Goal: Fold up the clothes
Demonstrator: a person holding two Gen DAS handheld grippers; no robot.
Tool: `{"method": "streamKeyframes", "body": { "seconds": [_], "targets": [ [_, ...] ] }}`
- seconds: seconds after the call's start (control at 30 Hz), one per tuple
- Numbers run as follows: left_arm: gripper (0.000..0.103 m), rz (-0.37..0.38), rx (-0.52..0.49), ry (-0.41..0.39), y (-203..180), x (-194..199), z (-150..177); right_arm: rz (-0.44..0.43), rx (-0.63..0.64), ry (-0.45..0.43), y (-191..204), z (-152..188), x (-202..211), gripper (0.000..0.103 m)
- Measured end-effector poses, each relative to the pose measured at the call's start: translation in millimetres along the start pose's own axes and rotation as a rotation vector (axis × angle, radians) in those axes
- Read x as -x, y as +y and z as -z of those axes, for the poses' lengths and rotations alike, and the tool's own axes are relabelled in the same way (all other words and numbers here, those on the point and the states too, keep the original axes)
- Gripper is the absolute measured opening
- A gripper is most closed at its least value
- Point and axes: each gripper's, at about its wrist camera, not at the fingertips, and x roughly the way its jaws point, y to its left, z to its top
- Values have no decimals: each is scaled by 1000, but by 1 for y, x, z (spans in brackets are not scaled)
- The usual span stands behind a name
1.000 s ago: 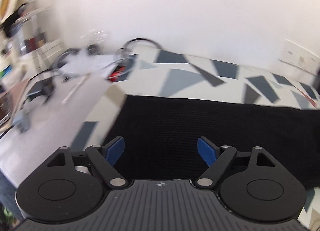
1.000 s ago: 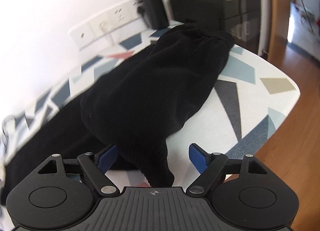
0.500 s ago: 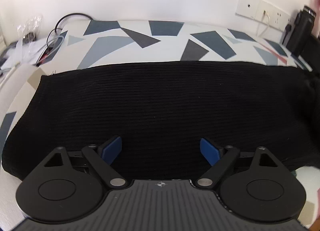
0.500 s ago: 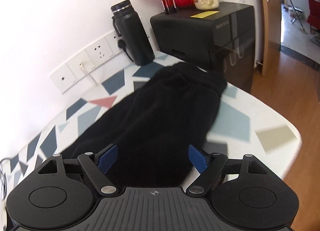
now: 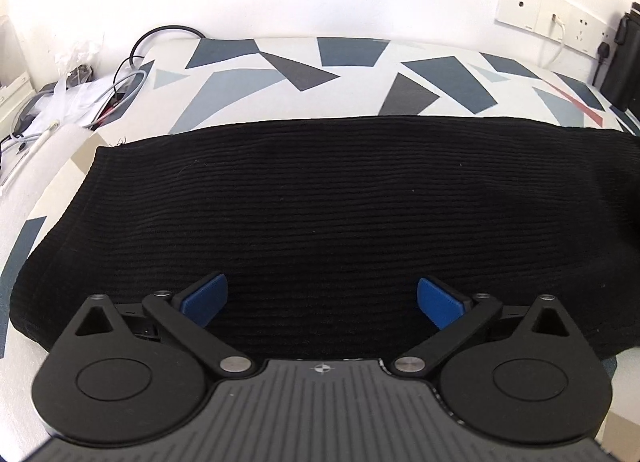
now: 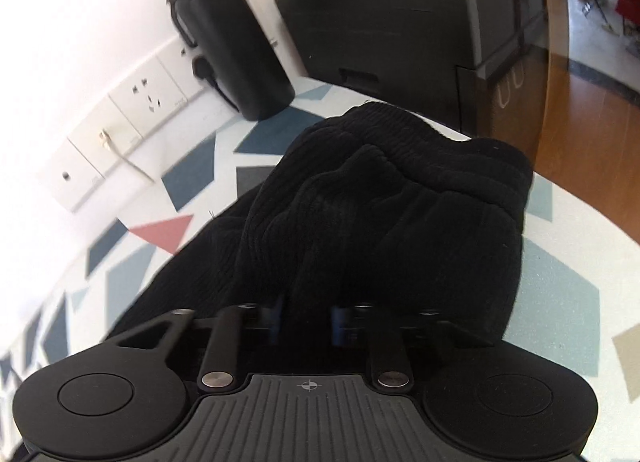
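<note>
Black ribbed knitwear (image 5: 340,198) lies spread across a bench (image 5: 280,74) whose top is white with blue, grey and red angular patches; seen from the left wrist it runs flat from the near left corner off to the right, and from the right wrist its far end is bunched into a rumpled heap near the bench's rounded right edge. The left tongs (image 5: 322,300) hang over the near edge of the garment, their blue pads (image 5: 204,298) spread wide after just opening further, with only flat cloth showing beneath them and nothing pinched. The right tongs (image 6: 306,320) have just been closing and now stand narrow, pinching a fold of the black knit between them. At the far wall sit white sockets (image 6: 148,96), a dark flask (image 6: 228,42) and a black cabinet (image 6: 420,22) bearing a yellow note; its writing is too small to read. Loose cables (image 5: 124,82) lie at the far left.
</note>
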Motion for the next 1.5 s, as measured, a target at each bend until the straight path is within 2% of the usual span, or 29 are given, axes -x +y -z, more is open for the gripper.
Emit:
{"method": "streamKeyframes", "body": {
  "seconds": [0.1, 0.2, 0.27, 0.47, 0.63, 0.7, 0.83, 0.87, 1.03, 1.1, 1.17, 1.27, 1.3, 1.33, 1.43, 1.5],
  "targets": [
    [103, -8, 9, 24, -1, -2, -5, -25, -31, -75, -15, 3, 30, 13],
    [103, -11, 11, 39, -1, -4, -8, 13, -98, -171, -41, 12, 68, 12],
    [103, -12, 12, 45, -1, -4, -9, 35, -192, -195, -67, 23, 85, 12],
    [103, -14, 12, 48, -1, -5, -9, 126, -328, -132, -118, 57, 95, 13],
    [103, -15, 13, 43, -1, -5, -8, 149, -351, -95, -128, 74, 95, 15],
    [103, -14, 12, 42, -2, -4, -8, 171, -329, -79, -126, 72, 94, 17],
    [103, -11, 6, 36, -2, -4, -6, 201, -358, -45, -122, 67, 100, 29],
    [103, -11, 5, 34, -2, -4, -6, 208, -365, -49, -121, 68, 103, 34],
    [103, -10, 5, 28, -3, -4, -5, 239, -340, -116, -112, 71, 126, 37],
    [103, -9, 5, 26, -3, -4, -5, 205, -292, -141, -98, 69, 135, 39],
    [103, -10, 6, 23, -3, -4, -4, 150, -226, -150, -79, 66, 143, 54],
    [103, -10, 7, 18, -3, -3, -3, 19, -51, -86, -33, 65, 144, 69],
    [103, -10, 7, 16, -2, -3, -3, -9, 4, -63, -17, 67, 142, 71],
    [103, -10, 7, 16, -2, -3, -3, -36, 48, -42, -2, 68, 139, 78],
    [103, -8, 4, 18, -2, -3, -4, -108, 60, 1, 26, 70, 125, 82],
    [103, -4, 0, 19, -2, -4, -4, -107, 27, 6, 38, 65, 117, 82]
  ]
}}
